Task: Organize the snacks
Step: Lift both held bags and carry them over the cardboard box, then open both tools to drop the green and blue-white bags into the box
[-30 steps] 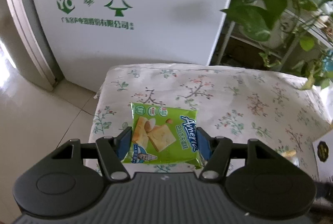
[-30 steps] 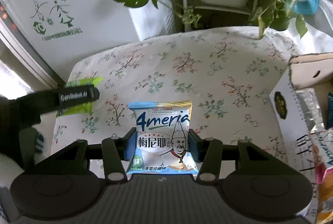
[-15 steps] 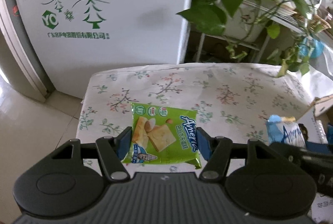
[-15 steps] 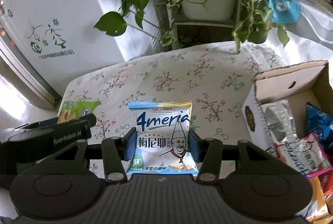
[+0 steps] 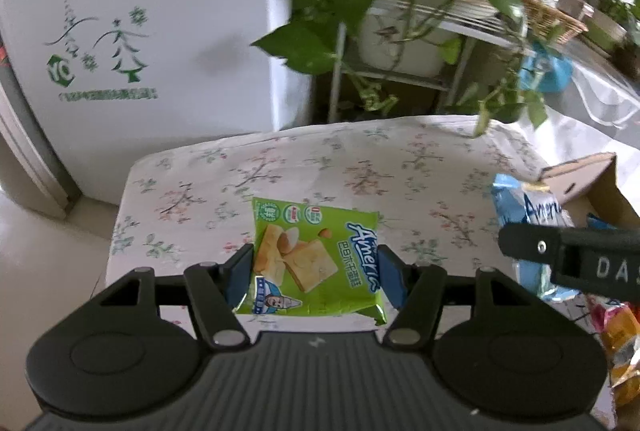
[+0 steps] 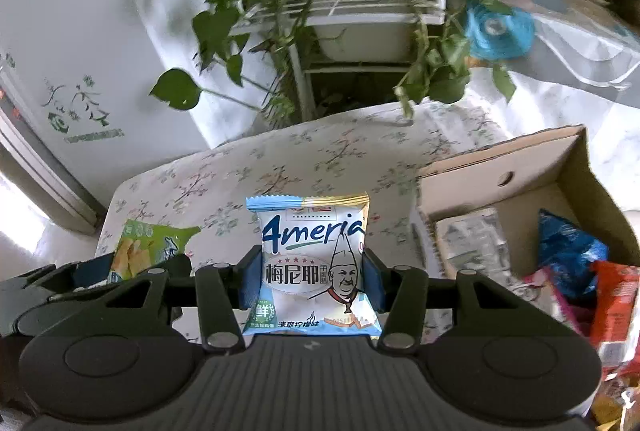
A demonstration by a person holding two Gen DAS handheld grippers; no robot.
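Snack packets in carriage, one per claw: my left gripper [image 5: 316, 271] is clenched on the flat green foil cracker packet [image 5: 316, 259], my right gripper [image 6: 311, 279] on the white-and-blue foil packet with a chef's face [image 6: 312, 263], both lifted clear above the flower-printed tablecloth [image 5: 400, 167]. The open brown cardboard box [image 6: 500, 167], already holding several wrappers, sits at the right. Good practice, as I judge it: carry each packet over the near box wall before loosening, one claw at a time, so they do not collide. My right view shows the box interior; my left view shows only a corner flap, plus my right claw's side
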